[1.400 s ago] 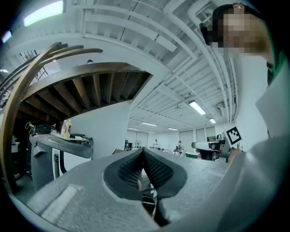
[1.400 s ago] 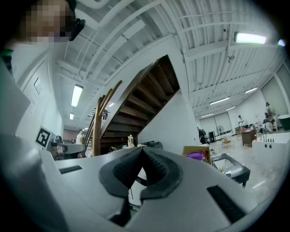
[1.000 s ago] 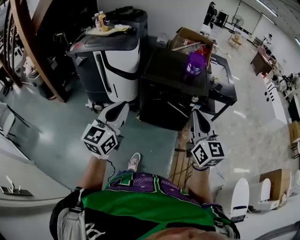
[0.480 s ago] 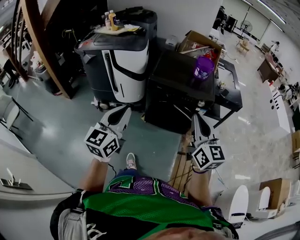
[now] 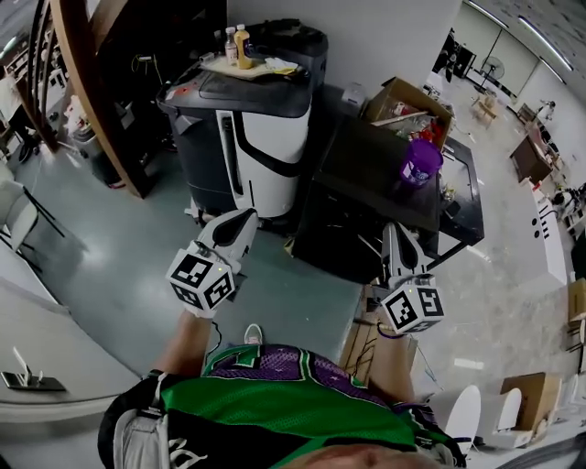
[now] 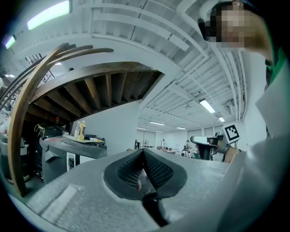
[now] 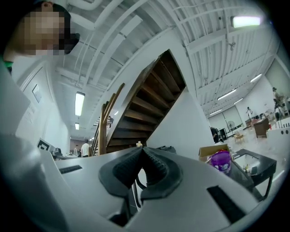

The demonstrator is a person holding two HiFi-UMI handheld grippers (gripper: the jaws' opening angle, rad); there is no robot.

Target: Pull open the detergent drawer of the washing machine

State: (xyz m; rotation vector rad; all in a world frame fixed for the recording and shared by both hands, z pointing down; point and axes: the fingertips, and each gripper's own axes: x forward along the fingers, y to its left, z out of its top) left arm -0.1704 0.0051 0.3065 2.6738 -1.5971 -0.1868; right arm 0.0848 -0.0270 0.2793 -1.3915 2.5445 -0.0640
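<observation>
Hovering well short of the washing machine (image 5: pixel 366 188) — detergent drawer not made out from here | left claw (image 5: pixel 245 218) clenched, empty | right claw (image 5: pixel 393 231) clenched, empty — both aimed at its front, probably lining up the reach.

This is a big open hall fitted out as a workshop or test lab, not a home. The floor (image 5: pixel 110 266) is bare polished concrete, and the high white ceiling (image 6: pixel 149 41) is ribbed with beams and carries strip lights (image 6: pixel 47 13). A wooden staircase (image 5: pixel 87 101) rises at the left. A black washing machine (image 5: pixel 366 201) stands free beside a black-and-white machine (image 5: pixel 247 119) and an open cardboard box (image 5: pixel 407 105). Desks (image 5: pixel 531 151) stand at the far right, and people (image 7: pixel 85 148) stand in the distance.
</observation>
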